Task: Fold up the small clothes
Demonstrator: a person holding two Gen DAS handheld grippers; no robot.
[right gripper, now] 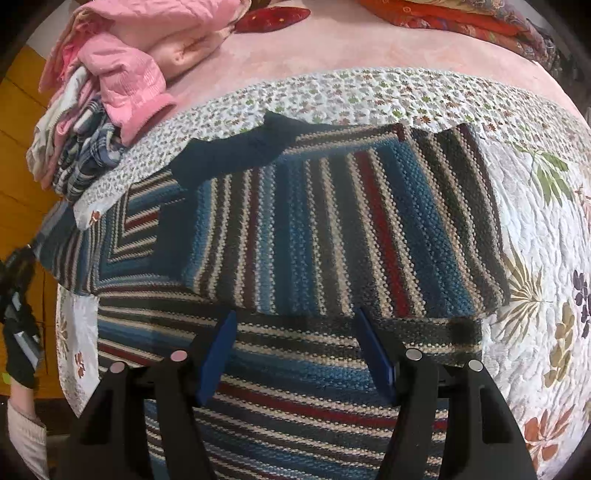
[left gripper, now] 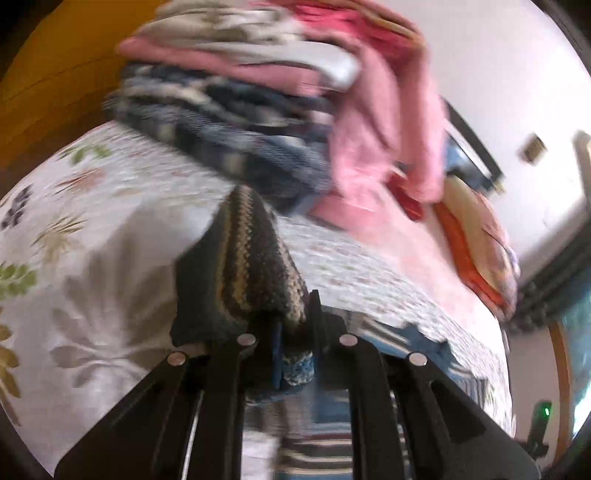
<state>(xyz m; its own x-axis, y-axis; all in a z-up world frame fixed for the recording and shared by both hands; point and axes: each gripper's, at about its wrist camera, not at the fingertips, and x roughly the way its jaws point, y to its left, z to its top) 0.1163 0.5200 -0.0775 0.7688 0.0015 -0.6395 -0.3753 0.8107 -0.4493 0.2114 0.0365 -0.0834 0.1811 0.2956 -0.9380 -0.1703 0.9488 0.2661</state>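
Striped knit sweater (right gripper: 332, 229) lies spread on the floral quilt (right gripper: 535, 258), beside the pile of clothes (right gripper: 110, 92). Left gripper (left gripper: 295, 332) jaws pinch its edge; right gripper (right gripper: 295, 350) jaws hang released above it.

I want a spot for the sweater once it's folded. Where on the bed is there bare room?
Bare floral quilt lies right of the striped sweater, and a pink sheet strip lies beyond it, between the pile of folded clothes and the orange bedding. The far-left corner is crowded by that pile.
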